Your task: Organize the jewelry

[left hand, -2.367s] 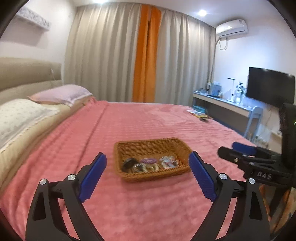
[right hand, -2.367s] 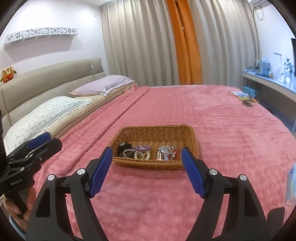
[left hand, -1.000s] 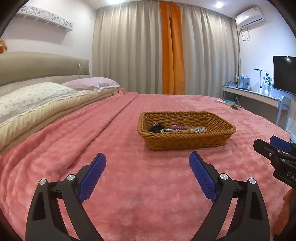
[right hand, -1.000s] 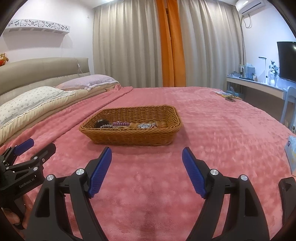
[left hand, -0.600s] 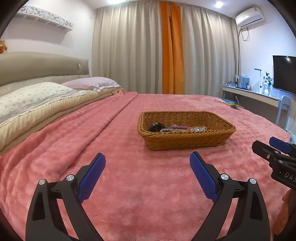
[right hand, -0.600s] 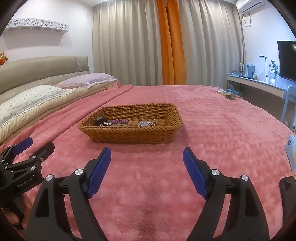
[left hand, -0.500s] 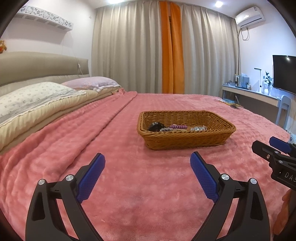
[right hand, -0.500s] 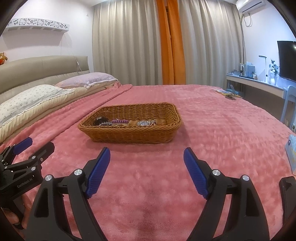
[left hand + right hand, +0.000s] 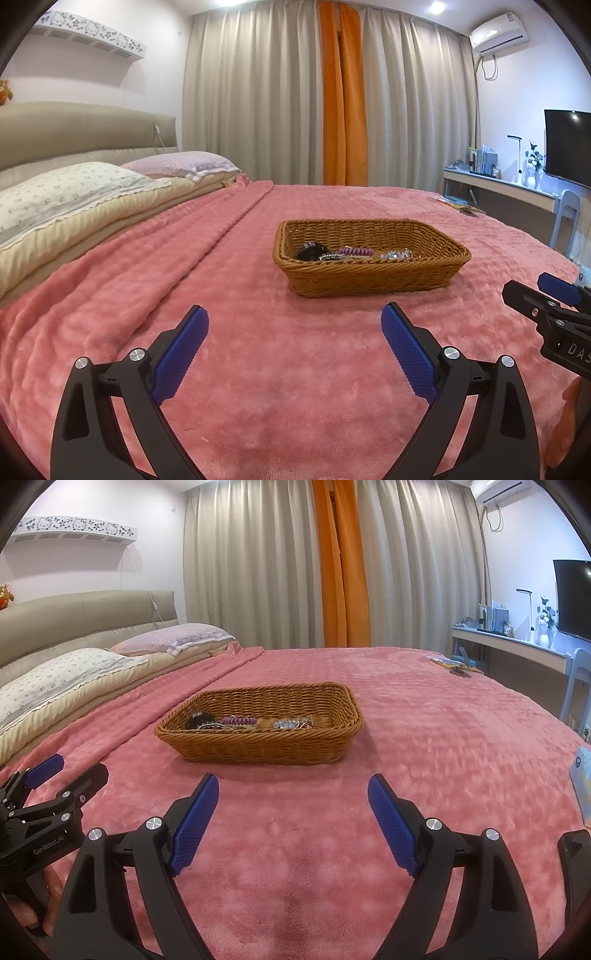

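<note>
Both grippers, left gripper (image 9: 294, 325) and right gripper (image 9: 293, 794), level, fingers spread, short of basket (image 9: 258, 747).

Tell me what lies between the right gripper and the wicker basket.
Only bare pink blanket. In the right wrist view, nothing sits between the open right gripper and the wicker basket.

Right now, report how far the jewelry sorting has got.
Done: nothing visibly sorted; the jewelry lies mixed in the wicker basket on the pink blanket. In hand: nothing; left gripper and right gripper are open, short of the basket. Left: all of the picking and arranging.
</note>
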A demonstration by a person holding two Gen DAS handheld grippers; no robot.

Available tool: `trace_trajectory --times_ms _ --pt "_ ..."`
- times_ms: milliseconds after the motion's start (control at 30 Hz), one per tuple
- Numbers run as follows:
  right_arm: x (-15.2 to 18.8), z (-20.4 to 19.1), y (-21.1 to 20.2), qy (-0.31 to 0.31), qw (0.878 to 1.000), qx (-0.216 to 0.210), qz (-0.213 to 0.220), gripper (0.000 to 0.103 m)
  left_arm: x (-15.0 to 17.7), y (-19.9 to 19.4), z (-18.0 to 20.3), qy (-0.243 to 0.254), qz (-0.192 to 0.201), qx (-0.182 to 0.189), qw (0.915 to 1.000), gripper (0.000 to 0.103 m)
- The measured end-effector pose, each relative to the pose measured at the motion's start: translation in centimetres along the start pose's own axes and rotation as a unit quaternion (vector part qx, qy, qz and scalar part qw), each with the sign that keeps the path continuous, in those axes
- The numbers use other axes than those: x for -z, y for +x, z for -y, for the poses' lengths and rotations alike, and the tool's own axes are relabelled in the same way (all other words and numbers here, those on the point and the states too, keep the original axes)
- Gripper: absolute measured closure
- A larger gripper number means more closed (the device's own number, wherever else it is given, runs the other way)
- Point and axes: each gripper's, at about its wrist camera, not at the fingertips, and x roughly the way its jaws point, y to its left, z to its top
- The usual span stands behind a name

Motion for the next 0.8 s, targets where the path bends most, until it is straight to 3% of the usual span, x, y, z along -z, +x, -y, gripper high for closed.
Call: trace_trajectory --times_ms 800 --pt "0.04 0.04 0.03 0.0 1.0 0.0 -0.001 0.023 0.24 0.14 0.06 -0.002 -0.002 0.001 1.0 0.011"
